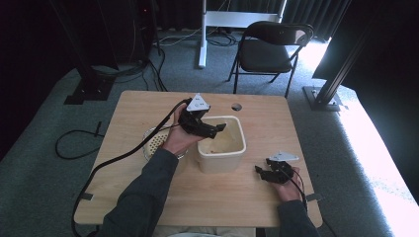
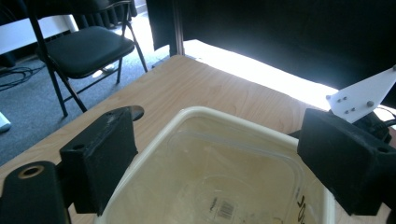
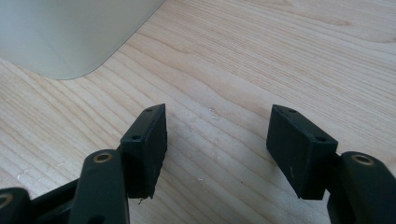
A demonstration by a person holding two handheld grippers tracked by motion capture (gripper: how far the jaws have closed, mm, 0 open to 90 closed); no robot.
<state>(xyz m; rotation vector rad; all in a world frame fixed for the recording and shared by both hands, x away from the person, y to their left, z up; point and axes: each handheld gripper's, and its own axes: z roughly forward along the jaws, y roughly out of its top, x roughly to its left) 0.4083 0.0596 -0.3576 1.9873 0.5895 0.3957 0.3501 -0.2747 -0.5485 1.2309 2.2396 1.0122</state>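
A cream square plastic tub (image 1: 232, 148) stands open and almost empty in the middle of the wooden table (image 1: 148, 106). My left gripper (image 1: 217, 130) hovers over the tub's left rim, open with nothing between its jaws. In the left gripper view the jaws of the left gripper (image 2: 219, 158) spread wide above the tub (image 2: 224, 186), whose bottom bears a barcode label. My right gripper (image 1: 262, 171) rests low on the table to the right of the tub, also open and holding nothing. The right gripper (image 3: 217, 144) looks down at bare wood, with a corner of the tub (image 3: 70, 32) at upper left.
A perforated white colander (image 1: 154, 142) sits left of the tub, partly under the left hand. A round cable hole (image 1: 236, 106) lies near the table's far edge. A black folding chair (image 1: 272, 47) stands beyond the table. The left gripper's cable (image 1: 113, 160) trails off the front left.
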